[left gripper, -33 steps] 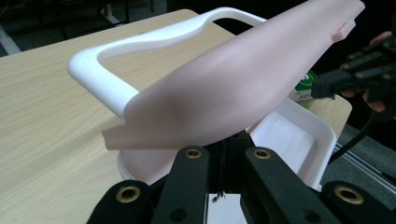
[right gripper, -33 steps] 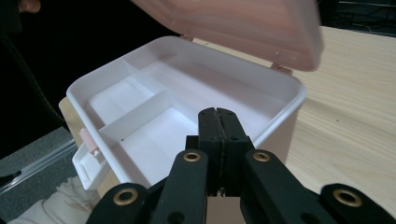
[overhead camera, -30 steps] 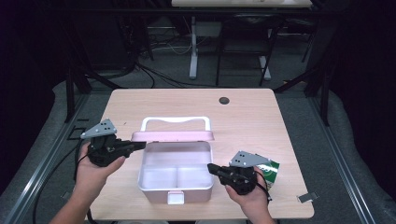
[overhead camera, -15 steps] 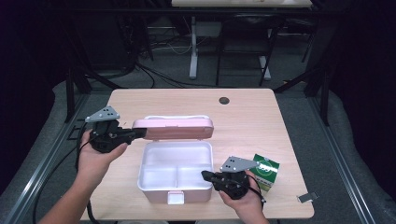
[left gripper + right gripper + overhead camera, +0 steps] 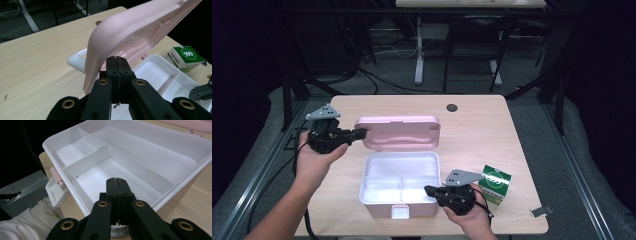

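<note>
At the table's left edge, the left gripper [image 5: 360, 134] has its jaws pressed together on nothing, its tip against the left end of the raised pink lid [image 5: 399, 132] and propping it. The lid stands nearly upright behind the white box [image 5: 398, 184], which sits mid-table with its compartments empty. Since the lid is only pushed, not clamped, it could slip off the tip and drop shut. The right gripper [image 5: 430, 190], jaws likewise together and empty, rests at the box's right wall; a nudge could shove it. Further right stands a green carton [image 5: 495, 183].
</note>
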`<action>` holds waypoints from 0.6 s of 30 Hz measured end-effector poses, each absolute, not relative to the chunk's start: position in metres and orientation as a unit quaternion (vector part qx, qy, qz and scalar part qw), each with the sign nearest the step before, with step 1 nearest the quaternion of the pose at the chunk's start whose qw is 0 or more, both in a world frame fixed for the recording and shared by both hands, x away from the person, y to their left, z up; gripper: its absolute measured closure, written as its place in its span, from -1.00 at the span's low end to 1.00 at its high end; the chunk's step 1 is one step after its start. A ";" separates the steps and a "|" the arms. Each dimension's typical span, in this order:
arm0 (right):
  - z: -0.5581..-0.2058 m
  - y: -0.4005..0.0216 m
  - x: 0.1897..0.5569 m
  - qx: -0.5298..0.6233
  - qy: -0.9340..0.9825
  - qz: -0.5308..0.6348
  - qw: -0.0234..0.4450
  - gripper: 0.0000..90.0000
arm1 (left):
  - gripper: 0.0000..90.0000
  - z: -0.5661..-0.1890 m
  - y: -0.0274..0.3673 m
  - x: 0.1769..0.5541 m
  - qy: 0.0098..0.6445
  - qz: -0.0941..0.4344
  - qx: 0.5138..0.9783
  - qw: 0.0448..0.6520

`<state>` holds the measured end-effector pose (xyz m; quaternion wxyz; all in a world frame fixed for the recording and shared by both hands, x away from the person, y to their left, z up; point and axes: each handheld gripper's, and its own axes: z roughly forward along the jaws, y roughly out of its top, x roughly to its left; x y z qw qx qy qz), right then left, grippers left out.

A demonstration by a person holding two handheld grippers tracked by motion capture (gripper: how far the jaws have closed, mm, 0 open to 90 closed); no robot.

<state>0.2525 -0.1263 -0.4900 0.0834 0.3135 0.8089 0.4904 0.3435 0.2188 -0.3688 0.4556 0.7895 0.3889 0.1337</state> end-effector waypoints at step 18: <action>-0.491 -0.126 0.252 0.311 0.808 0.493 0.081 1.00 | 0.96 -0.361 0.218 0.369 0.416 0.149 0.798 0.411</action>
